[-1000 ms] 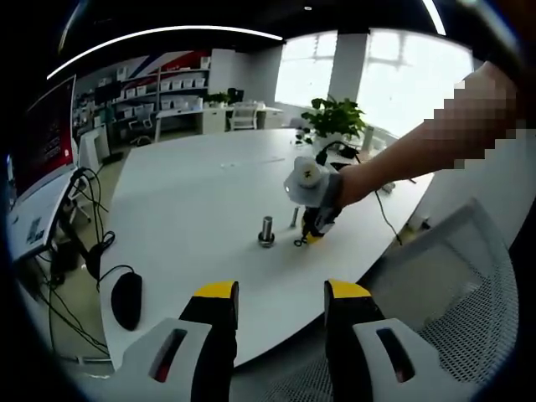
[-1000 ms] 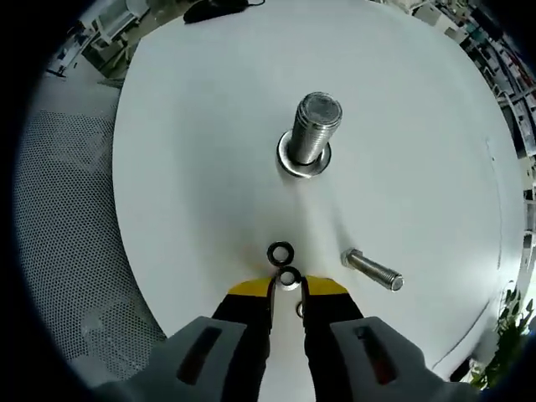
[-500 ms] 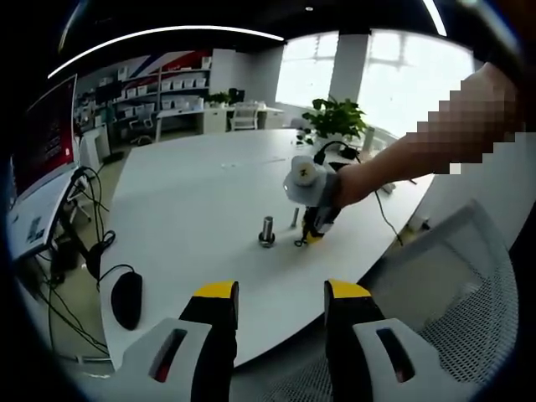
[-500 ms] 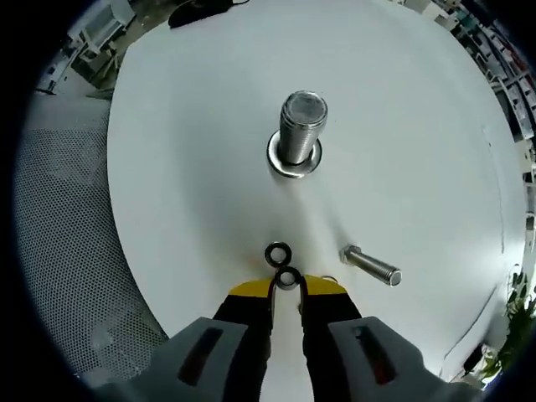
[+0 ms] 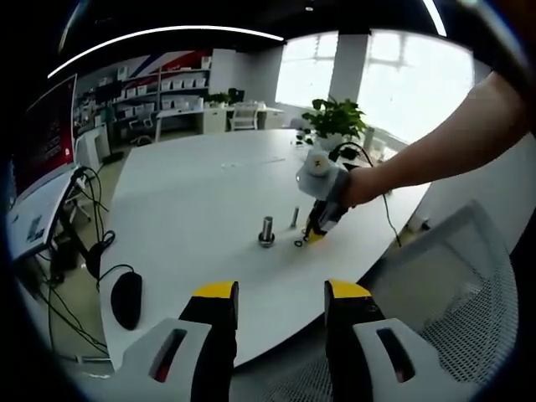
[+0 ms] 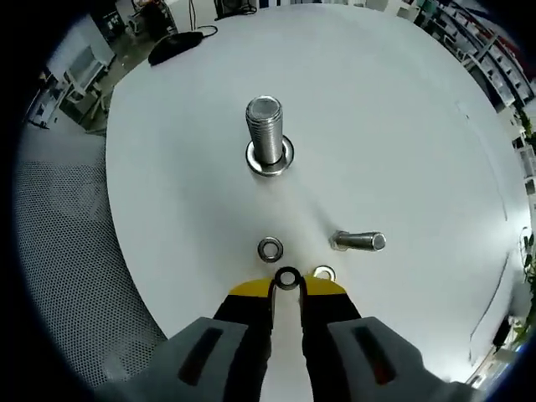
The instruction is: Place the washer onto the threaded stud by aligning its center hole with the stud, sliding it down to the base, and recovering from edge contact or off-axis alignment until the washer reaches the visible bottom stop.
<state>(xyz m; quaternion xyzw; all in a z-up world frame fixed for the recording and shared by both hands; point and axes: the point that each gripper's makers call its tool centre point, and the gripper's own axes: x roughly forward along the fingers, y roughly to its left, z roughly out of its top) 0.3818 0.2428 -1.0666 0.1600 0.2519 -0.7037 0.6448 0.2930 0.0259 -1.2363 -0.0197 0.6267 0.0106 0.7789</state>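
So, my right gripper (image 6: pixel 287 285) has its yellow-tipped jaws pinched on a dark washer (image 6: pixel 287 277), which is held flat and sticks out past the tips. I'd guess that's so the center hole stays free to drop over the thread.

Using the threaded stud (image 6: pixel 266 134) as the landmark: it stands upright on its wide base flange (image 6: pixel 270 158) on the white table (image 6: pixel 402 126), and the held washer is well short of it, on my side. It looks raised off the table, though I can't be sure. So I'd call this the carry phase, with no alignment started yet.

Between the stud and my jaws a second, lighter washer (image 6: pixel 270 248) lies flat on the table. Another small ring (image 6: pixel 322 273) sits just beside the right jaw tip. A spare bolt (image 6: pixel 358 241) lies on its side, off to the right of the stud and nearer me. I'll want to pass over those without clipping them.

My left gripper (image 5: pixel 275 293) is parked well back from the stud (image 5: pixel 266 229), off the table edge, jaws spread and empty. From there I can see the right gripper (image 5: pixel 322 219) near the stud, with a black mouse (image 5: pixel 127 299) off toward the table's edge.
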